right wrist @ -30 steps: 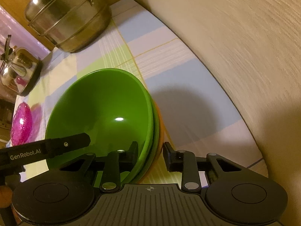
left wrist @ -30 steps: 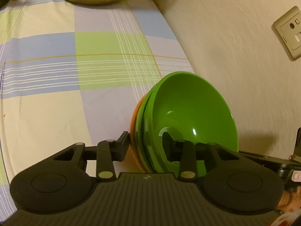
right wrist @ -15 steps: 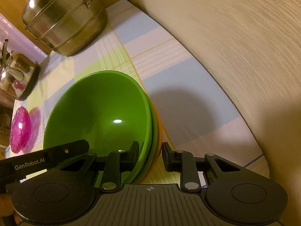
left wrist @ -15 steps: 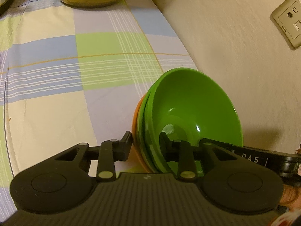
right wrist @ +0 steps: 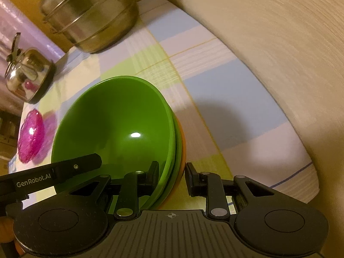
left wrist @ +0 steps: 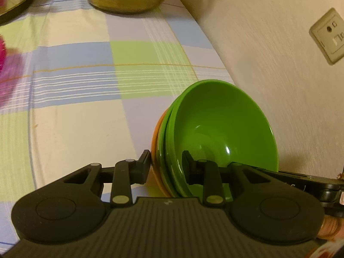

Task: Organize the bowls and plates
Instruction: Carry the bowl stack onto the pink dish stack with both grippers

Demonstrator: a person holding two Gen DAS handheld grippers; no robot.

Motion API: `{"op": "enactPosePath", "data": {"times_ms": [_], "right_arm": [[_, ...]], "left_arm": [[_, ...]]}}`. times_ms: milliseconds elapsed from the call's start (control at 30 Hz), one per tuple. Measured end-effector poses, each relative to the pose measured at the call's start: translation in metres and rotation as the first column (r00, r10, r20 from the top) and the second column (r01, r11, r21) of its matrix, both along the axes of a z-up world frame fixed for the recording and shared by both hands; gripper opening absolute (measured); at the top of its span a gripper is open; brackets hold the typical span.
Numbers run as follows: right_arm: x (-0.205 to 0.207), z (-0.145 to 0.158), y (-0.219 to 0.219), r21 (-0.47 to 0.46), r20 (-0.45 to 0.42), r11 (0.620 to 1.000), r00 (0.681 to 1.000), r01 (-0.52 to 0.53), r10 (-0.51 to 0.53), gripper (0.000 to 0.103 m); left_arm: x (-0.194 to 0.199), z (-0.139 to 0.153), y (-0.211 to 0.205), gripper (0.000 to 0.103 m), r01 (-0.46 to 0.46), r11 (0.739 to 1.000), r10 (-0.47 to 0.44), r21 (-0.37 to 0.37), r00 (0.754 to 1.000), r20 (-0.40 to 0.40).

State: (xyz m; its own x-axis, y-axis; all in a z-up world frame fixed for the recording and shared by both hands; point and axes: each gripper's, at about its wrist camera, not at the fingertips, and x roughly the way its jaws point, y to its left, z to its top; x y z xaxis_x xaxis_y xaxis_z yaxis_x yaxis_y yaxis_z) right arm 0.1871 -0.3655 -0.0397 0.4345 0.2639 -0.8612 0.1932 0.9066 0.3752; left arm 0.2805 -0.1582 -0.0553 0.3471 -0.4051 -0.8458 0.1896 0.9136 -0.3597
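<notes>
The bowls are already nested: a green bowl sits inside another green one and an orange bowl at the bottom; the left gripper and right gripper each pinch opposite rims of this stack, narrowly closed, near the wall over the checked table; I judge stacking done; setting it down remains; no plates show.
</notes>
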Motion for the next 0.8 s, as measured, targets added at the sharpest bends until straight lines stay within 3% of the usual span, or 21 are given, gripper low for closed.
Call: {"op": "enactPosePath", "data": {"times_ms": [400, 800], "right_arm": [[0.021, 0.030, 0.083, -0.002, 0.058, 0.993, 0.991, -0.122, 0.121, 0.026], [0.074, 0.065, 0.215, 0.014, 0.120, 0.955, 0.948, -0.297, 0.293, 0.026]], "left_arm": [[-0.004, 0.039, 0.092, 0.027, -0.139, 0.990, 0.139, -0.001, 0.989, 0.045], [0.016, 0.085, 0.225, 0.027, -0.311, 0.950, 0.306, 0.036, 0.946, 0.107]]}}
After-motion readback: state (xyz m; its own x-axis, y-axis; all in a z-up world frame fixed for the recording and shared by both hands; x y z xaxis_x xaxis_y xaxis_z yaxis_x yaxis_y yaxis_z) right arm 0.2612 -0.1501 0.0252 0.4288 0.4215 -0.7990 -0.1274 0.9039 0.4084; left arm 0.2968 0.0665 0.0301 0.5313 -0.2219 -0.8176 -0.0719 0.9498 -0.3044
